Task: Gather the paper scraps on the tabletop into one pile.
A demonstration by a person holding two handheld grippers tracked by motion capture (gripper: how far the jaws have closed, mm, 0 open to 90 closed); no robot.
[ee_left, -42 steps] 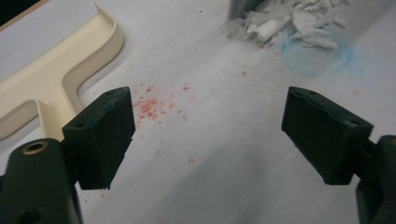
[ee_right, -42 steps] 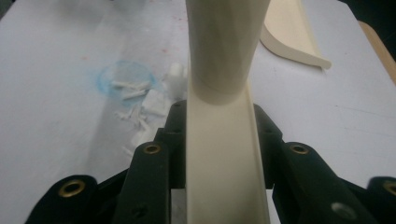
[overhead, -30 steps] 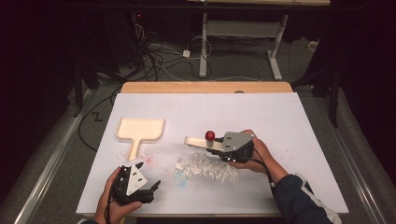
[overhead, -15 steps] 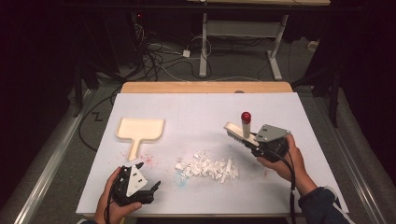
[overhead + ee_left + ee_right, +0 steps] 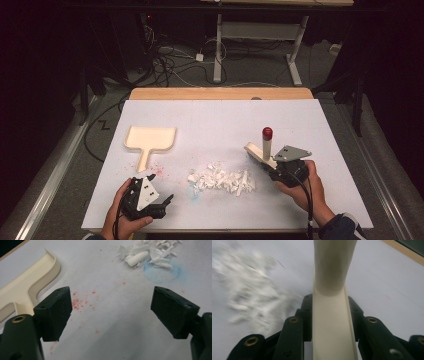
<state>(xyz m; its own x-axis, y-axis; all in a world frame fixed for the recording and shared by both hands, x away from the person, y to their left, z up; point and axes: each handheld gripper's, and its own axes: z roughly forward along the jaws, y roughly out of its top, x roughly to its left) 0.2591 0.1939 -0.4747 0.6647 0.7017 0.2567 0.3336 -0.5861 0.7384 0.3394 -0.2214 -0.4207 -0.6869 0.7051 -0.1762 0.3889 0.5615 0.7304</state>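
Right gripper [image 5: 268,167] clamps the brush [image 5: 263,146] beside paper scraps [image 5: 222,180].

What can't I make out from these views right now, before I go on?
- Tool clamped in the right gripper: top cut off by the right gripper view's upper edge.
- White scraps: motion-blurred in the right gripper view.
- Cream dustpan: cut off by the left gripper view's left edge, partly behind a jaw.

- The white table sheet [image 5: 220,120] lies bare across the frame's upper middle.
- The cream plastic dustpan [image 5: 150,140] blocks the left; the pile of white paper scraps [image 5: 222,180] blocks the lower centre.
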